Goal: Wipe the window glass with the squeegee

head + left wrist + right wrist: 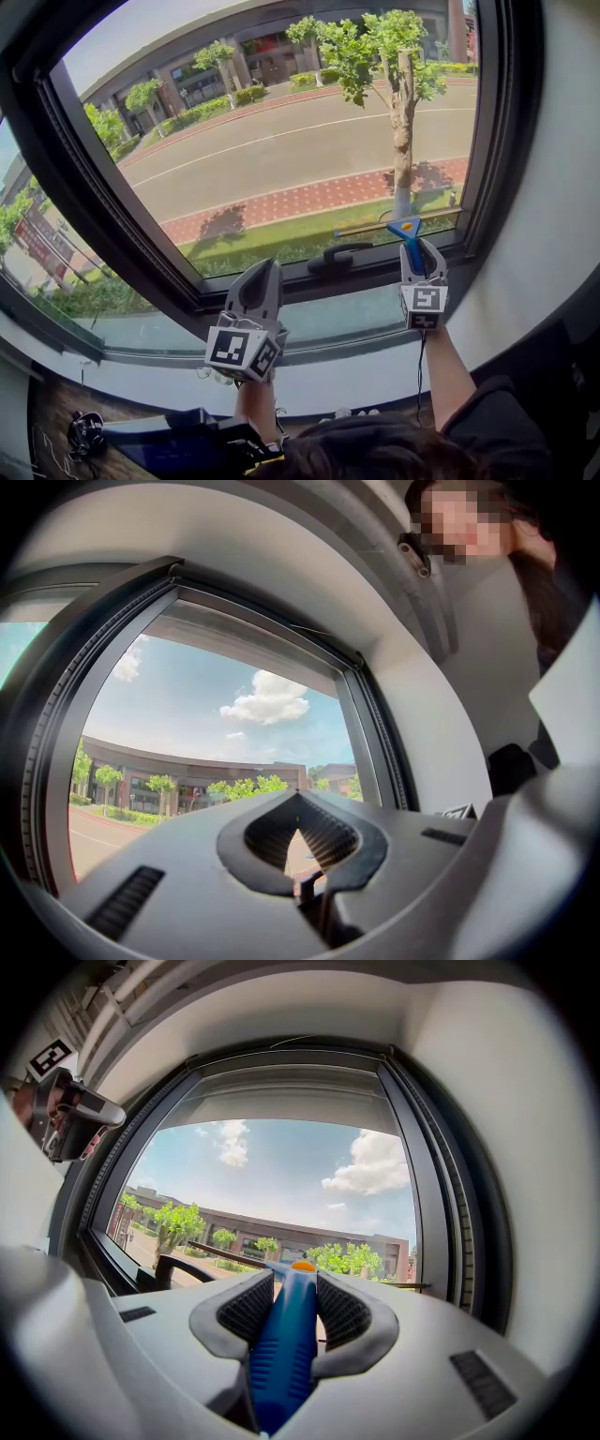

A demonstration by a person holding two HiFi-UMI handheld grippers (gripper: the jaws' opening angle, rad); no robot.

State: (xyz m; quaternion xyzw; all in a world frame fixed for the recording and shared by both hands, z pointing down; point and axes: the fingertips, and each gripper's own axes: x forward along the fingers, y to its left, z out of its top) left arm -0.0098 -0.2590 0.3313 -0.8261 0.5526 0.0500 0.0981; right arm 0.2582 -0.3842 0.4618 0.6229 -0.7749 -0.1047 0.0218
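A black-framed window [89, 202] fills the head view, and its glass [281, 141] shows a street and trees. My right gripper [419, 246] is shut on the blue handle of the squeegee [409, 234]. The squeegee's thin blade [375, 225] lies level against the lower right of the glass, just above the bottom frame. In the right gripper view the blue handle [286, 1335] runs between the jaws to the blade [225, 1252]. My left gripper [265, 269] is held below the bottom frame at centre left. Its jaws [298, 799] are shut with nothing between them.
A black window handle [337, 258] sits on the bottom frame, left of the squeegee. The pale sill [347, 319] runs below. A white wall [553, 187] borders the window on the right. Dark gear [178, 441] lies low left. A person [525, 564] stands beside the window.
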